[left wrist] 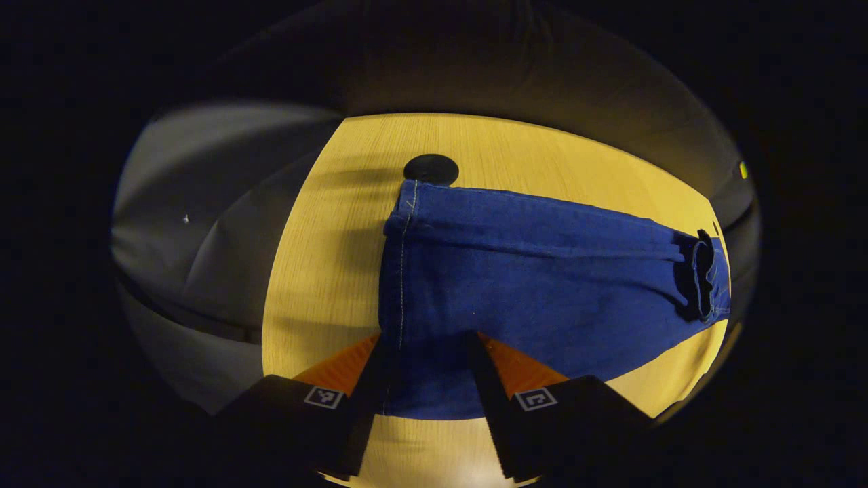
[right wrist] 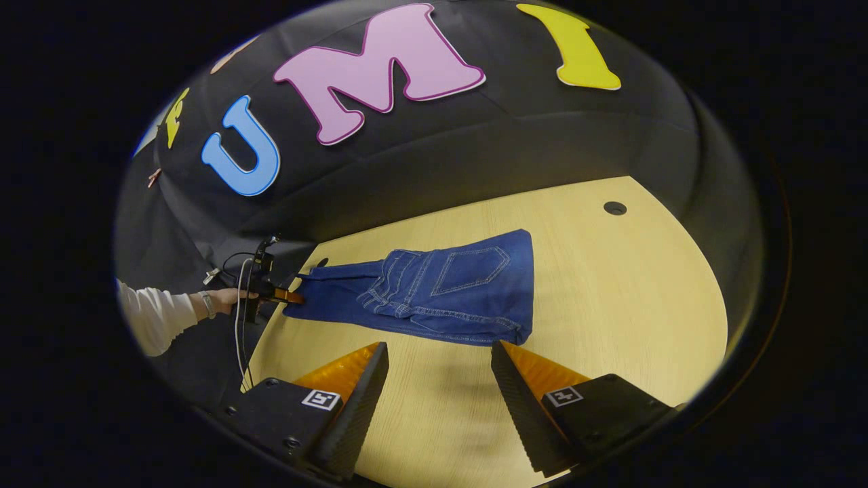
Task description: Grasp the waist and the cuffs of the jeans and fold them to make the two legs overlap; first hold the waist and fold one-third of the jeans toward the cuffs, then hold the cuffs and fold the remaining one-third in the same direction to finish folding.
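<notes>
The blue jeans (right wrist: 434,291) lie flat on the wooden table (right wrist: 610,305), legs overlapped. The waist part is folded over the legs, with a back pocket (right wrist: 475,268) facing up. The cuffs (right wrist: 302,298) point left in the right gripper view. My left gripper (left wrist: 426,339) stands open at the cuff end, and the cuffs (left wrist: 420,285) lie between its fingers. From the right gripper view, the left gripper (right wrist: 288,296) is seen farther off at the cuffs, held by a hand (right wrist: 224,298). My right gripper (right wrist: 441,346) is open over bare table, just short of the jeans' near edge.
A round black hole (right wrist: 615,208) sits in the table's far right corner; it also appears as the black hole (left wrist: 430,168) just beyond the cuffs. A white sleeve (right wrist: 152,315) and cables (right wrist: 241,325) hang at the table's left edge. The black cloth wall stands behind.
</notes>
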The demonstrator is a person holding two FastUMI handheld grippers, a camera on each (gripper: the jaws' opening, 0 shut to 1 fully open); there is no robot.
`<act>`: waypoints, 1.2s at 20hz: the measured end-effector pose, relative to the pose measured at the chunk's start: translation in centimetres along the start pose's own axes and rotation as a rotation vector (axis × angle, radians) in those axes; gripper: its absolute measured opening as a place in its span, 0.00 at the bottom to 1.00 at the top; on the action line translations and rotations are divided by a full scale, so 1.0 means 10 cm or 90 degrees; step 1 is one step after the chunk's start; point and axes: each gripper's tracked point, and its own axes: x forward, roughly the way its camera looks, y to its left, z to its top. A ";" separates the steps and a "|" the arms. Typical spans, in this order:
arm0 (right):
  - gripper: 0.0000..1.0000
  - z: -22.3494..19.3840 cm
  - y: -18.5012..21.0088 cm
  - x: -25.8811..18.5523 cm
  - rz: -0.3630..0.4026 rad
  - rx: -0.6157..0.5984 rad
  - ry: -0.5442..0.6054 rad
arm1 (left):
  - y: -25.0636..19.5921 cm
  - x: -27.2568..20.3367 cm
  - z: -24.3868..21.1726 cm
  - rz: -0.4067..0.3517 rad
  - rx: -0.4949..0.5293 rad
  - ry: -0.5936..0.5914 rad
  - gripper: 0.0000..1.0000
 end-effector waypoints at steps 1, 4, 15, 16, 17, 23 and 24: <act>0.93 0.00 -0.01 0.00 0.000 -0.004 0.001 | -0.07 -0.01 0.01 -0.011 -0.022 -0.012 0.57; 0.93 -0.01 0.00 -0.03 0.005 -0.007 0.002 | -0.10 -0.02 0.02 -0.001 -0.052 -0.033 0.13; 0.93 0.16 -0.13 -0.21 0.014 -0.009 -0.026 | -1.16 -1.39 0.73 -0.132 0.004 -0.140 0.06; 0.93 0.19 -0.13 -0.22 0.017 -0.006 -0.031 | -1.42 -1.60 0.82 -0.157 0.013 -0.156 0.06; 0.93 0.22 -0.13 -0.26 0.020 -0.004 -0.035 | -1.69 -1.77 0.90 -0.184 0.023 -0.172 0.06; 0.93 0.31 -0.26 -0.45 0.029 -0.014 -0.055 | -3.79 -2.33 1.05 -0.317 0.138 -0.230 0.06; 0.93 0.32 -0.30 -0.51 0.028 -0.020 -0.058 | -4.17 -2.32 1.00 -0.336 0.162 -0.229 0.06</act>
